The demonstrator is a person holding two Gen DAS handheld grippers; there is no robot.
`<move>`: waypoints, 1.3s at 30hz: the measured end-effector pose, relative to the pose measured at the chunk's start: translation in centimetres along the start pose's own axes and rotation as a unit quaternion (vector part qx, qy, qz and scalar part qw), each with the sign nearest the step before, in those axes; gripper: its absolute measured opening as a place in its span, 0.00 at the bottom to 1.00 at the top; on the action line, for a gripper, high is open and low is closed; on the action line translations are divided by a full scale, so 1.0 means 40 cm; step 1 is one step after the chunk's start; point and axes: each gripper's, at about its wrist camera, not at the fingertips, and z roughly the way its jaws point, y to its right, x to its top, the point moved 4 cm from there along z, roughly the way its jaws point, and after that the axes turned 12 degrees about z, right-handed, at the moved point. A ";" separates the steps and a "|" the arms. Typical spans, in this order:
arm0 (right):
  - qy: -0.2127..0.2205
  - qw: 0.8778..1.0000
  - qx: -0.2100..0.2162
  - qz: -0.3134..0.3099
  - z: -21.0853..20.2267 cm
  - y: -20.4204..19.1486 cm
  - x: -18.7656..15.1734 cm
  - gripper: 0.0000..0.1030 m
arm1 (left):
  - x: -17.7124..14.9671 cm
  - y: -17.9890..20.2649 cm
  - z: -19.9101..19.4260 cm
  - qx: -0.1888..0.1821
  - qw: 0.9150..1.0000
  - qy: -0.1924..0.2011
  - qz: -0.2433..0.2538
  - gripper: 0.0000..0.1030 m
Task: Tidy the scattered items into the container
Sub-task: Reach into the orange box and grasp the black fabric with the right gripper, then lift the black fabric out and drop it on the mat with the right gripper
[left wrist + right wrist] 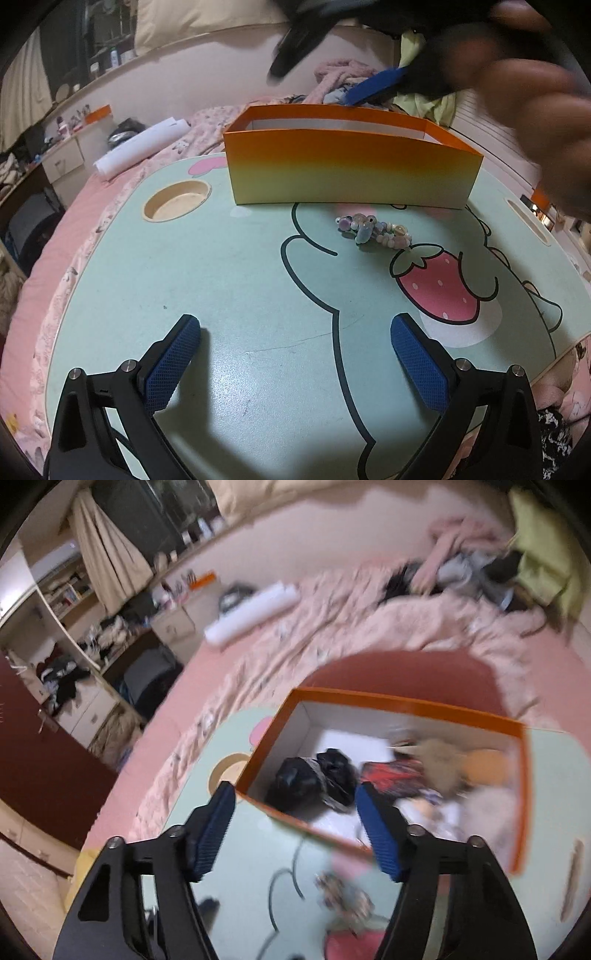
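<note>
An orange-to-yellow cardboard box [347, 173] stands at the far side of a mint lap table [221, 280]. A pastel bead bracelet [373, 230] lies on the table just in front of the box. My left gripper [295, 325] hovers low over the near part of the table, open and empty, well short of the bracelet. Blurred at the top of the left wrist view, my right gripper [325, 74] hangs above the box. In the right wrist view that right gripper [295, 790] is open and empty over the box [406, 703], which holds a black bundle [310, 779], a red item [391, 771] and a tan soft thing [443, 760]. The bracelet [343, 890] shows blurred below.
The table has a round cup recess [177, 201] at the left and a slot [528, 221] at the right. It rests on a pink bed with a white paper roll [140, 144] and piled clothes [461, 565] behind. A blurred hand [535, 129] fills the upper right.
</note>
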 end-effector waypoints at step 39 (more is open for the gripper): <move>0.060 0.997 0.001 0.046 -0.127 0.154 -0.283 0.36 | -0.005 -0.002 -0.004 -0.005 1.000 0.006 0.001 1.00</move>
